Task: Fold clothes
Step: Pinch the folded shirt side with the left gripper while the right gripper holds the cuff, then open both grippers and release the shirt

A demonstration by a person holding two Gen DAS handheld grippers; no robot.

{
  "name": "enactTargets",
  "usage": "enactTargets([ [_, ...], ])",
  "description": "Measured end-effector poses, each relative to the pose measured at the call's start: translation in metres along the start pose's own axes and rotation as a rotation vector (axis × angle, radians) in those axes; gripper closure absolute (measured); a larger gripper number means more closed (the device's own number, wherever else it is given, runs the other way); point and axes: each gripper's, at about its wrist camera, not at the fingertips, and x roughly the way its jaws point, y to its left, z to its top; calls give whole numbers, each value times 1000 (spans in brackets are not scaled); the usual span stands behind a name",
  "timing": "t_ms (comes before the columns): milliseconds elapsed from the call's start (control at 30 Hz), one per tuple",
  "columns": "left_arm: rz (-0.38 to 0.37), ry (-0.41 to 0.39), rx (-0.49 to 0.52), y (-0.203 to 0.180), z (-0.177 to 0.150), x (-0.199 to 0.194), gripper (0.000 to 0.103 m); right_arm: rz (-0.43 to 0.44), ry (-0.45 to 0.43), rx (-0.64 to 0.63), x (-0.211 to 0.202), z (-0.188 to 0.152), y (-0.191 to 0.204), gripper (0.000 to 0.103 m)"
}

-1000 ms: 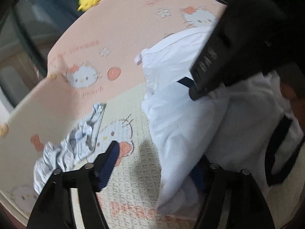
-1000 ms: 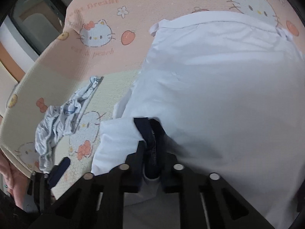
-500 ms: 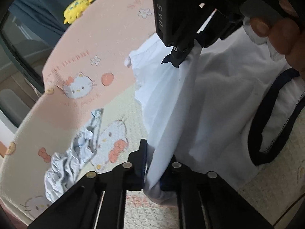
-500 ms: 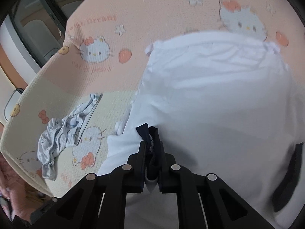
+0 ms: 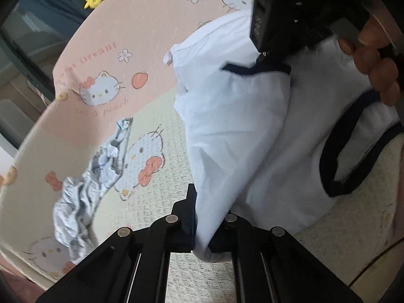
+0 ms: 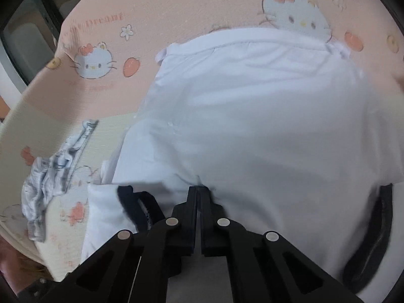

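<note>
Since a second ago your left hand-held gripper [image 5: 202,227] closed on the white shirt's [image 5: 234,131] edge; right hand-held gripper [image 6: 198,202] pinches its cloth too. Shirt lies ahead on the mat [image 5: 151,38]. Soft, floppy: hold seams.

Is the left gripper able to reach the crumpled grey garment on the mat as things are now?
Probably not yet. The left gripper is shut on the white shirt, so it is occupied. The path over the mat to the crumpled grey garment looks free once it lets go.
</note>
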Motion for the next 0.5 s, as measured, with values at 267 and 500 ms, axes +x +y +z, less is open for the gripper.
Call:
enactTargets([
  [267,-26,-71,17,8,0,-22,90,52,-10,44,-18,7,-2,99],
  [500,-65,-117,-50,19,-2,-47,25,76,21,83,-43,8,-8,67],
])
